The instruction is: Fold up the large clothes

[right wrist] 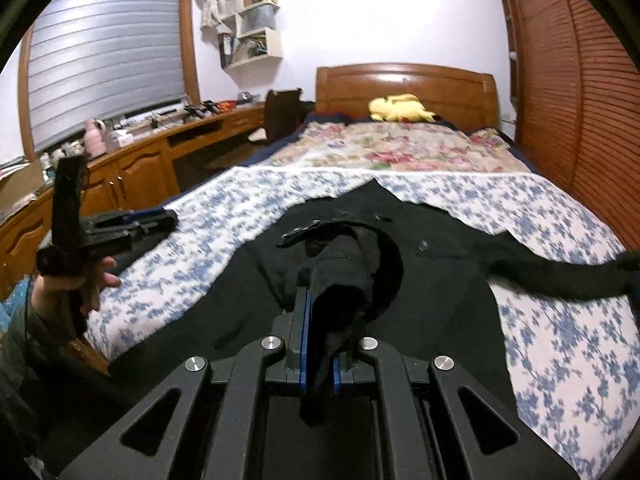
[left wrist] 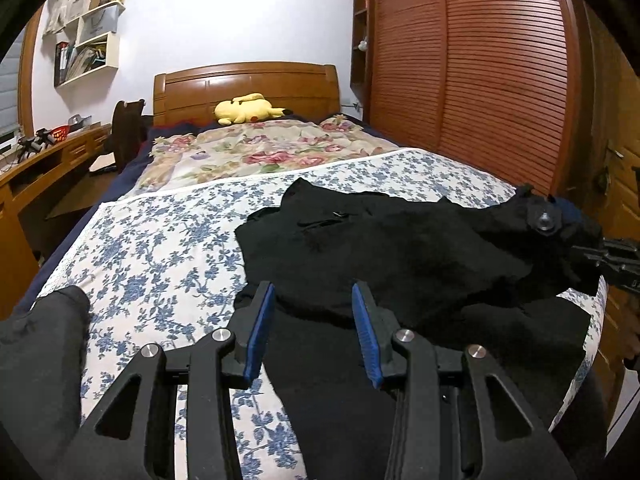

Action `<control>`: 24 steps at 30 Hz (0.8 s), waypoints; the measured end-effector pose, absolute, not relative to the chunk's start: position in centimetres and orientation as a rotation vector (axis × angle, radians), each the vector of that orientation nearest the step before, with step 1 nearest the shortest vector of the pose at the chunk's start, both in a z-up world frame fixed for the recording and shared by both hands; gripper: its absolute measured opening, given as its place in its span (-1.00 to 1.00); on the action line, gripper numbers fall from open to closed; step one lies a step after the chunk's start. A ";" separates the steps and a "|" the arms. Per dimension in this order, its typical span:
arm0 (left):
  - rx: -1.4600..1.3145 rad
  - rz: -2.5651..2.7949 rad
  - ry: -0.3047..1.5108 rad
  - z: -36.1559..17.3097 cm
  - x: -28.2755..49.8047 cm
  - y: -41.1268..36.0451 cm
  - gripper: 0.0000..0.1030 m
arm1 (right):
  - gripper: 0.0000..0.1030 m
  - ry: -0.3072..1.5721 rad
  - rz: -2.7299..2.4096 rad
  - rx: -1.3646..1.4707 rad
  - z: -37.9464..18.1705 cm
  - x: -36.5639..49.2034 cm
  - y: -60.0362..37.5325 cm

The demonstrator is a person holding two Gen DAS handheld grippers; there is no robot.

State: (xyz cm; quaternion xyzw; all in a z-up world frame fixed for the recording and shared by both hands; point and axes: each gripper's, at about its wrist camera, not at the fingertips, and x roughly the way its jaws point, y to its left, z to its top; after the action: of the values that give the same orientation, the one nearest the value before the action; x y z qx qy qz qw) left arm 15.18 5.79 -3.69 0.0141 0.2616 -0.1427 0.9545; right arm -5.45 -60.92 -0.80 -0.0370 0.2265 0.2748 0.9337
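The bed (left wrist: 168, 240) is the biggest thing here. It has a white sheet with blue flowers, and a flowery blanket (left wrist: 256, 152) sits farther up, near a yellow soft toy (left wrist: 246, 109) by the wooden headboard.

A big black piece of clothing (left wrist: 400, 256) lies across the near part of the bed. It is still bunched up and not flat. Its long way seems to run from side to side across the bed, not up toward the pillows.

The right claw (right wrist: 320, 336) is pressed together and is pinching a bunch of the black cloth, lifted a little off the bed. A long black part, maybe a sleeve (right wrist: 560, 276), trails off to the right side.

The left claw (left wrist: 314, 300) is spread wide and holds nothing. It hangs just over the near edge of the black cloth, so the cloth lies right in front of it and a bit to its right.

I think the left claw is closest to the loose edge, so it could grab there next to help pull the cloth flat.
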 end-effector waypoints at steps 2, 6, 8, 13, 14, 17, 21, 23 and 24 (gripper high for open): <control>0.034 -0.298 0.532 -3.7 15.2 5.3 -0.21 | -0.84 0.488 0.530 -0.071 -1.2 -5.5 -61.4; 0.045 -0.315 0.539 -4.0 15.1 4.2 -0.21 | -0.79 0.541 0.454 -0.057 -2.0 -5.2 -62.6; 0.051 -0.323 0.541 -4.0 15.2 3.6 -0.21 | -0.65 0.570 0.390 -0.060 -2.2 -5.0 -63.4; 0.053 -0.344 0.544 -3.9 15.8 2.0 -0.21 | -0.01 0.566 0.246 -0.107 -2.1 -4.7 -64.3; 0.050 -0.352 0.542 -3.9 15.9 1.6 -0.21 | 0.05 0.564 0.244 -0.100 -2.1 -4.5 -64.4; 0.040 -0.364 0.539 -3.8 16.1 0.4 -0.21 | 0.06 0.570 0.300 -0.070 -2.2 -3.8 -63.4; 0.032 -0.386 0.543 -4.0 16.6 -1.5 -0.21 | 0.06 0.597 0.361 -0.094 -4.4 -1.0 -62.9; 0.034 -0.396 0.549 -4.1 16.8 -2.5 -0.21 | 0.06 0.629 0.383 -0.111 -5.5 0.8 -63.0; 0.035 -0.402 0.551 -4.2 16.8 -2.9 -0.21 | 0.06 0.648 0.388 -0.118 -6.1 1.8 -63.0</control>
State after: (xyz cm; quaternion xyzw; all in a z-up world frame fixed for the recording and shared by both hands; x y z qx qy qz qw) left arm 16.84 -2.91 -4.23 0.0172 0.2701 -0.1969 0.9423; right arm 1.81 -63.04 -6.05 -0.0574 0.3161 0.1894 0.9278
